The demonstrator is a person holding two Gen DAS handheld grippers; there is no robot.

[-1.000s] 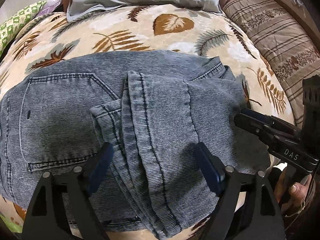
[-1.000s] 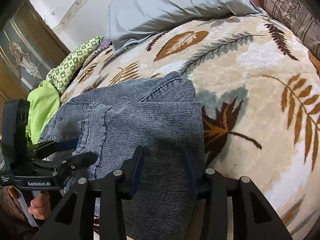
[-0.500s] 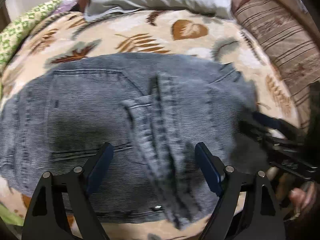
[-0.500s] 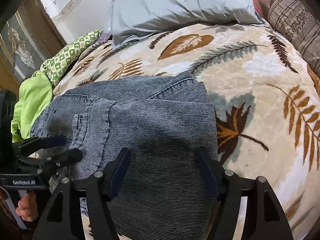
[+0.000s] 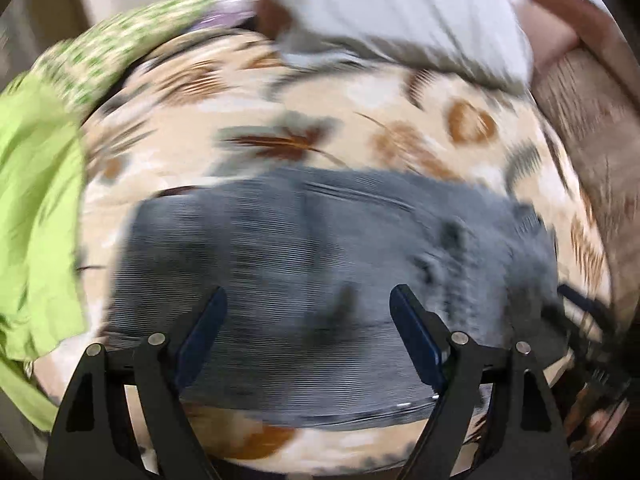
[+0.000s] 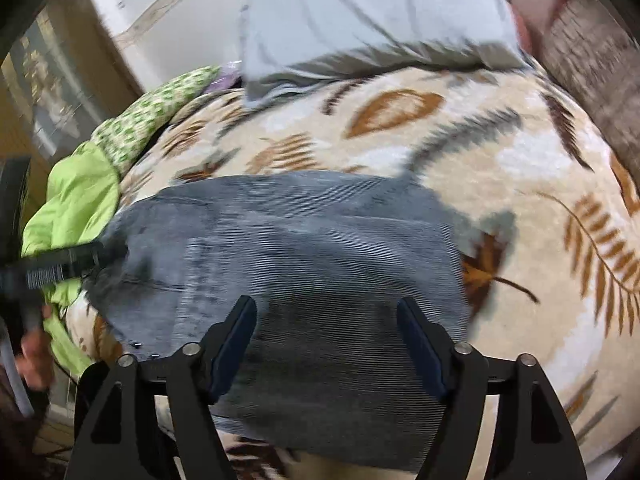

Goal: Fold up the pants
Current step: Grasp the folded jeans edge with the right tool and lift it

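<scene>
The grey-blue jeans (image 5: 320, 248) lie folded into a compact rectangle on the leaf-print blanket (image 5: 360, 128). In the blurred left wrist view my left gripper (image 5: 308, 316) hangs above the jeans, open, nothing between its pads. My right gripper (image 6: 326, 328) is over the near right part of the jeans (image 6: 304, 248), its jaws still opening, with nothing held. The left gripper (image 6: 64, 264) also shows at the left edge of the right wrist view, by the jeans' left end. The right gripper (image 5: 580, 312) appears as a blur at the right edge of the left wrist view.
A grey pillow (image 6: 372, 20) lies at the head of the bed. Green cloth (image 6: 76, 204) and a green-checked fabric (image 6: 156, 116) are bunched at the left. A striped brown cushion (image 6: 592, 48) lies along the right. A hand (image 6: 36, 360) shows at lower left.
My right gripper opened and let go of the jeans, then drew back and up. My left gripper swept left and rose, staying open. The jeans stay folded on the blanket.
</scene>
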